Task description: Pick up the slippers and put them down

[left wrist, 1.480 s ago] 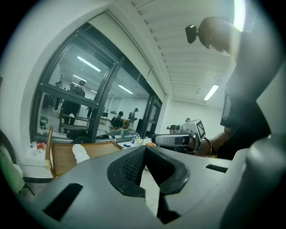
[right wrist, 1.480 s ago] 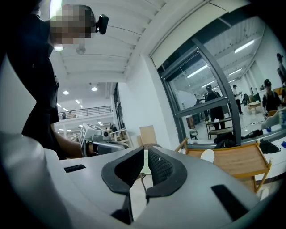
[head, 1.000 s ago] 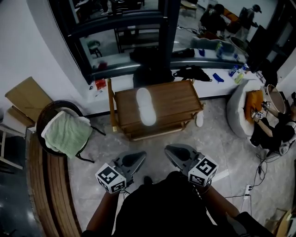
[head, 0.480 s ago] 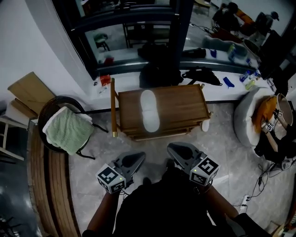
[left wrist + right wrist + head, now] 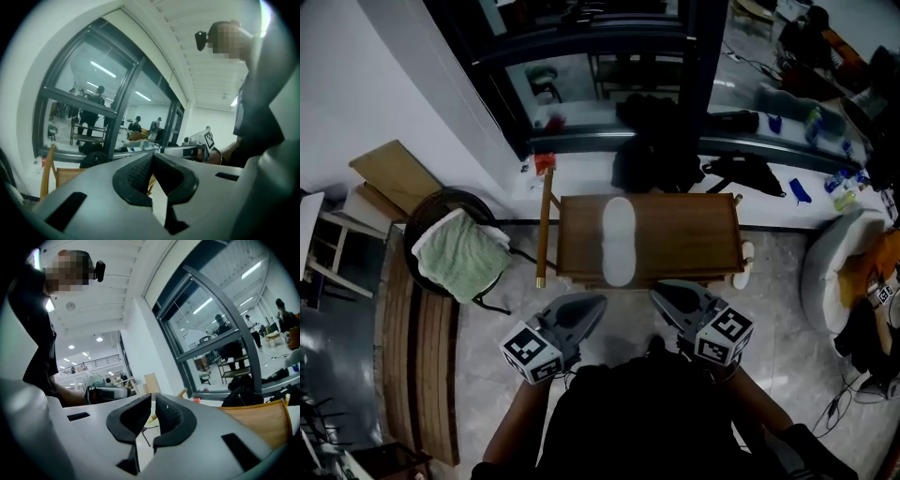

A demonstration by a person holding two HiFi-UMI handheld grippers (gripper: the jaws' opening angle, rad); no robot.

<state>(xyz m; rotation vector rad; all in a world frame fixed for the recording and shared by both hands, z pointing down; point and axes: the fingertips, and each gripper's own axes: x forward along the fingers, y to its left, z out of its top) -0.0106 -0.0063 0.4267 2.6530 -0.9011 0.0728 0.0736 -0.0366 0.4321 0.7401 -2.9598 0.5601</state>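
Observation:
A pair of white slippers lies stacked end to end on the middle of a low wooden table. A further white slipper stands on the floor by the table's right corner. My left gripper hovers just short of the table's near edge, left of the slippers, shut and empty. To the right of the slippers my right gripper hangs at the same edge, also shut with nothing in it. Each gripper view catches the other gripper off to its side, the right one and the left one.
A round chair with a green towel stands left of the table, and a wooden bench runs along the left. Black bags lie on the window ledge behind. A white beanbag sits at the right.
The table and slippers have come nearer in the head view. Both grippers have moved forward together and now reach the table's near edge. Their jaws look unchanged.

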